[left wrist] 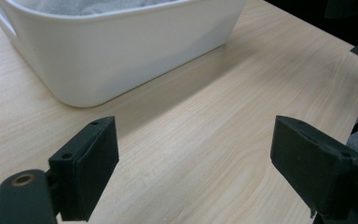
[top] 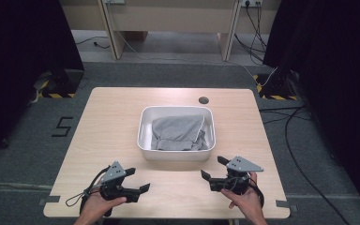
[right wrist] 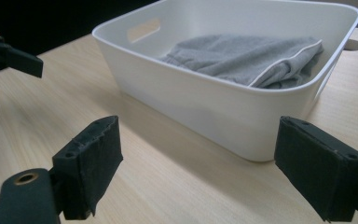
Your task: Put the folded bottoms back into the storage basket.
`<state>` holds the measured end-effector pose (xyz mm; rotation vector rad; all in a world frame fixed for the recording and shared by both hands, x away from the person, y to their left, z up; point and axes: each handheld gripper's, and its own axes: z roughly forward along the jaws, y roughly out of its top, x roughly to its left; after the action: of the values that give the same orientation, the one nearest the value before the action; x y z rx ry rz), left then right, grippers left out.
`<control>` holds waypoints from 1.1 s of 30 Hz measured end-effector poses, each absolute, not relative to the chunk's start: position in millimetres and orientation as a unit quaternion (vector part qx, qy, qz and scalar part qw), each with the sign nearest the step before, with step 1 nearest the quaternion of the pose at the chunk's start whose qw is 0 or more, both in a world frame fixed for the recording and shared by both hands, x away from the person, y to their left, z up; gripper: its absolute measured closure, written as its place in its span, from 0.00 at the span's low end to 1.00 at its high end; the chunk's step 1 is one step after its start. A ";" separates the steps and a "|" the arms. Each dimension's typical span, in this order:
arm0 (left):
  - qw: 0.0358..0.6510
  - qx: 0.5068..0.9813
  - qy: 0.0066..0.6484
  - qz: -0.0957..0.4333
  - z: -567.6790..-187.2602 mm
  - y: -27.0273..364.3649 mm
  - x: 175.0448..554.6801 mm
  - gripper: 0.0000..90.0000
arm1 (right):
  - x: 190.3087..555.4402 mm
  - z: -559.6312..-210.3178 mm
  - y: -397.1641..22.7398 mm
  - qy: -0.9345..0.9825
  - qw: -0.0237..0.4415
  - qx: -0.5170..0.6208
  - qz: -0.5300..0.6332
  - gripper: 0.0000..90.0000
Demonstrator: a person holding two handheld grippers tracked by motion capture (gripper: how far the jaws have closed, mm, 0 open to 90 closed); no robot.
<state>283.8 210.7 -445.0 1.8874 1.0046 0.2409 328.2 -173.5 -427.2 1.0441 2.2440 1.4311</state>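
Grey folded cloth sits in the white rectangular plastic tub, straight ahead of both my grippers and a bit further up the light wood table. Left gripper and right gripper both have jaws wide apart, empty, about equally near. The right gripper view looks over the rim onto the cloth; the left one mostly catches the tub wall.
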 end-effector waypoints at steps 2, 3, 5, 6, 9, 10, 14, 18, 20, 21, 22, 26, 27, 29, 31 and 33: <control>0.471 0.774 0.410 0.100 -448.5 211.4 282.4 0.16 | 325.7 -430.3 -170.9 0.783 0.143 0.359 0.488 0.18; 0.468 0.775 0.411 0.102 -450.2 211.8 281.9 0.16 | 324.3 -432.3 -169.5 0.786 0.142 0.358 0.483 0.18; 0.464 0.777 0.412 0.104 -453.5 212.7 281.1 0.16 | 322.2 -437.0 -167.5 0.792 0.144 0.359 0.473 0.18; 0.461 0.778 0.413 0.104 -454.6 213.5 280.6 0.17 | 321.4 -439.6 -167.0 0.794 0.142 0.359 0.470 0.18; 0.454 0.781 0.415 0.106 -458.9 215.4 278.7 0.17 | 318.5 -446.1 -167.0 0.794 0.131 0.364 0.468 0.18; 0.453 0.781 0.417 0.106 -460.4 216.0 278.1 0.17 | 317.8 -448.4 -167.6 0.795 0.133 0.364 0.466 0.18; 0.448 0.782 0.419 0.109 -465.0 217.9 275.5 0.17 | 314.0 -455.7 -168.8 0.801 0.136 0.364 0.455 0.18; 0.439 0.786 0.422 0.106 -472.1 218.0 272.6 0.17 | 309.0 -465.1 -171.4 0.803 0.131 0.369 0.449 0.18; 0.430 0.791 0.421 0.109 -475.8 217.7 271.1 0.17 | 306.5 -467.1 -172.9 0.804 0.130 0.373 0.444 0.18; 0.428 0.792 0.421 0.109 -476.7 217.8 270.7 0.17 | 306.2 -467.9 -173.9 0.806 0.133 0.371 0.442 0.18; 0.428 0.791 0.423 0.107 -478.1 217.8 270.2 0.17 | 305.9 -468.6 -174.3 0.806 0.133 0.372 0.442 0.18; 0.421 0.795 0.423 0.106 -482.5 217.6 267.5 0.17 | 303.0 -470.3 -177.4 0.808 0.141 0.372 0.434 0.18; 0.417 0.797 0.422 0.109 -483.6 217.6 266.7 0.17 | 302.1 -471.3 -177.5 0.809 0.143 0.374 0.430 0.18; 0.411 0.801 0.422 0.110 -485.6 217.7 264.8 0.17 | 300.0 -474.4 -176.8 0.816 0.159 0.369 0.416 0.18; 0.408 0.802 0.421 0.112 -487.0 217.9 262.7 0.17 | 297.4 -476.1 -176.2 0.821 0.164 0.364 0.407 0.18; 0.405 0.803 0.422 0.115 -487.7 218.8 260.7 0.17 | 296.4 -478.3 -176.0 0.825 0.167 0.361 0.402 0.18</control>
<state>260.7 218.8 -487.7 2.0256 1.0645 0.2911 296.4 -176.0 -478.3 1.0264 2.3470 1.1437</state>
